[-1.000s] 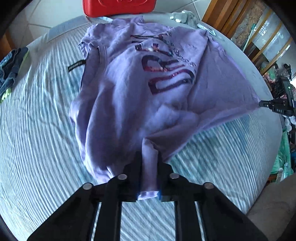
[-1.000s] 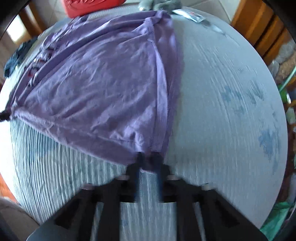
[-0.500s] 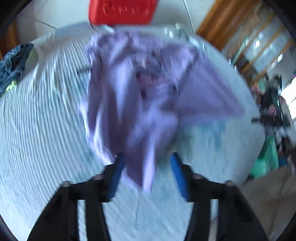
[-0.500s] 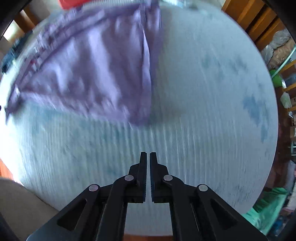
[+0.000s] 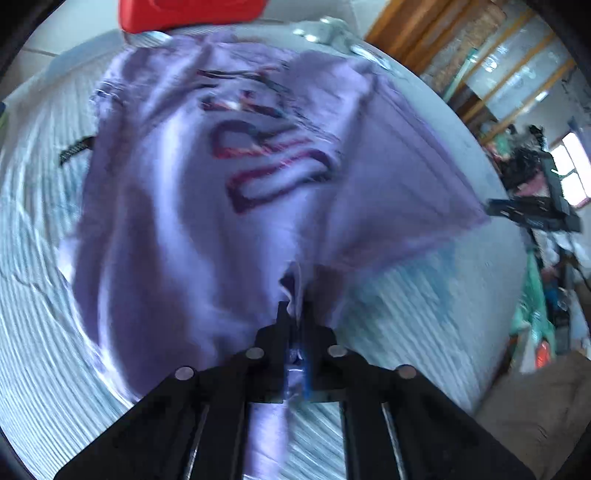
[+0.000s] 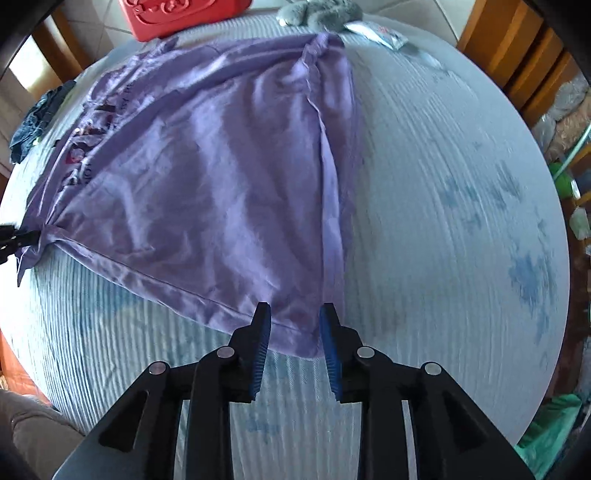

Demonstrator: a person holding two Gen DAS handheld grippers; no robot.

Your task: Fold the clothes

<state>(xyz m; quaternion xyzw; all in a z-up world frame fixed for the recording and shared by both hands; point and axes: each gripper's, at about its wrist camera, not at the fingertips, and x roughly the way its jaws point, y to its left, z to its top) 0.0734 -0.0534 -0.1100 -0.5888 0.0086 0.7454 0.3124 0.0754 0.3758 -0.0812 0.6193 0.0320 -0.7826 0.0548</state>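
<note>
I saw the pale blue ribbed bedspread filling both views, with the purple cotton T-shirt spread across its left half. My left gripper was clenched on the shirt's near hem. My right gripper was opening, the shirt's near right corner between its untouching blue pads.

A bed with a pale blue ribbed bedspread fills both views; a red plastic case stands on the light tiled floor beyond its far edge; wooden furniture lines the right side; a bright window glows at far right, past cluttered belongings; daylight is soft.
</note>
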